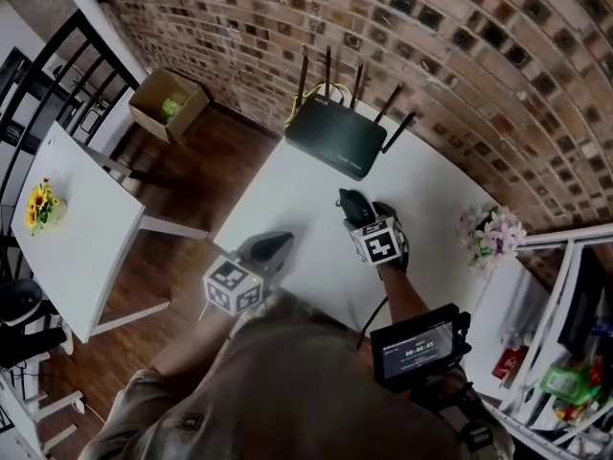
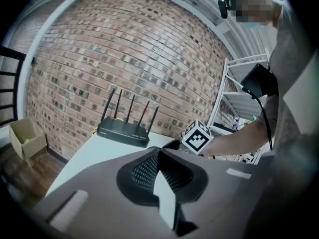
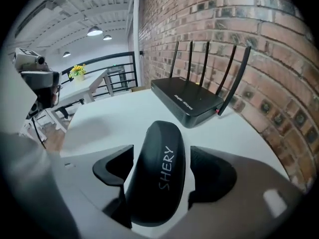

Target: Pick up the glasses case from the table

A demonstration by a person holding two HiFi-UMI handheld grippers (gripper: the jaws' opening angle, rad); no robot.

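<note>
The glasses case point(image 3: 154, 183) lay on the table point(image 3: 104, 123) just in front of the router point(image 3: 187, 101), not yet lifted. The right gripper point(image 3: 162, 173) straddled it, jaws spread, pads clear; closing and raising remained. The left gripper point(image 2: 158, 176), farther from the router, was clenched on nothing

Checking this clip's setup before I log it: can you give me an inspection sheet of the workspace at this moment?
Surface: white table.
Job's things: black glasses case lying on the table, between the right gripper's jaws.
Clutter: black router at the far edge; flowers at the right edge.
Grippers: right gripper open, jaws either side of the case, not pressing; left gripper shut, empty, by the near edge.
Cables: yellow cable behind the router; black lead by the person's right forearm.
Surroundings: brick wall, second white table, cardboard box, shelving.
</note>
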